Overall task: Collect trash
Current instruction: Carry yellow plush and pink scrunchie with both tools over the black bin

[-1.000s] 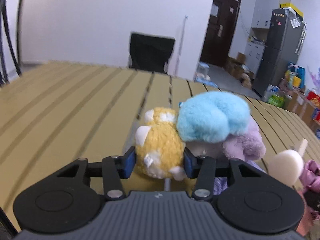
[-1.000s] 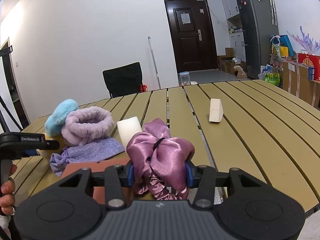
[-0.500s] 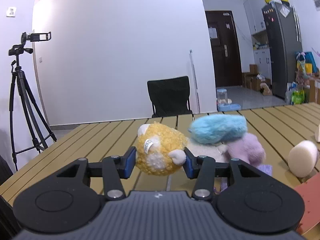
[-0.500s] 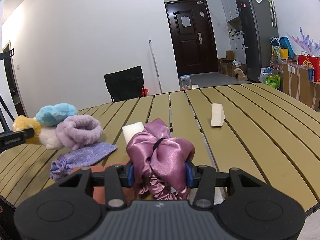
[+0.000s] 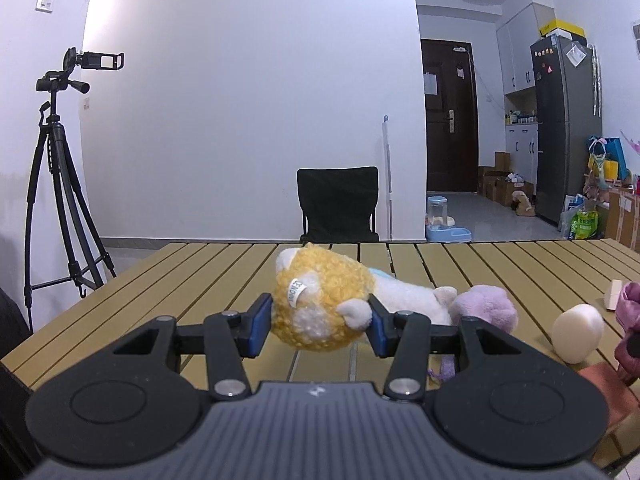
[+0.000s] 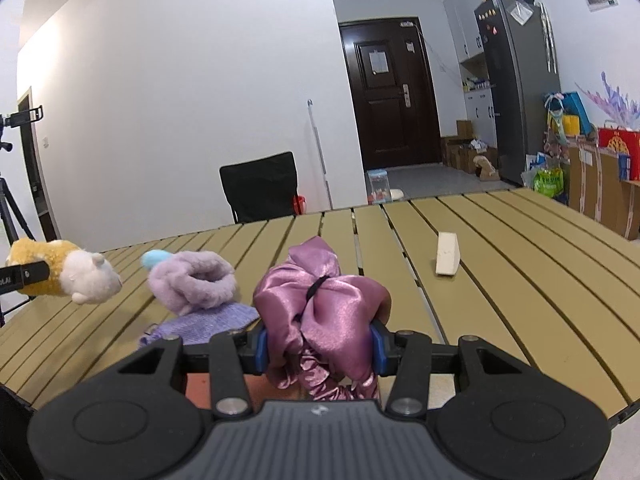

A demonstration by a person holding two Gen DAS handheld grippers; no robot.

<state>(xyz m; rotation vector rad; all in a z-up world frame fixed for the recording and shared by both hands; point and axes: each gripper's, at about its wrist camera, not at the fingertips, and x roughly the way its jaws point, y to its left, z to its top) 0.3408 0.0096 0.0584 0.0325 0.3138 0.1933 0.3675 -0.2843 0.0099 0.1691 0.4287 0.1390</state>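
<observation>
My left gripper [image 5: 318, 330] is shut on a yellow and white plush toy [image 5: 320, 308] and holds it lifted off the slatted table [image 5: 192, 280]. From the right wrist view the same plush toy [image 6: 68, 272] hangs at the far left, above the table. My right gripper [image 6: 320, 346] is shut on a pink satin scrunchie bundle [image 6: 320, 304], raised over the table's near edge. A fluffy lilac headband [image 6: 192, 280] lies on a lilac knitted pouch [image 6: 208, 320], with a bit of blue plush [image 6: 154, 258] behind it.
A cream wedge-shaped block [image 6: 446, 254] stands on the table [image 6: 520, 280] at the right. A round cream sponge [image 5: 578, 332] and a reddish flat thing [image 5: 608, 384] lie near the front edge. A black chair [image 5: 338, 204] sits behind the table, a tripod [image 5: 56, 184] at the left.
My left gripper has lifted the yellow plush up and leftward, away from the blue and lilac pile, and levelled out. The right gripper has risen slightly with the scrunchie bundle.
</observation>
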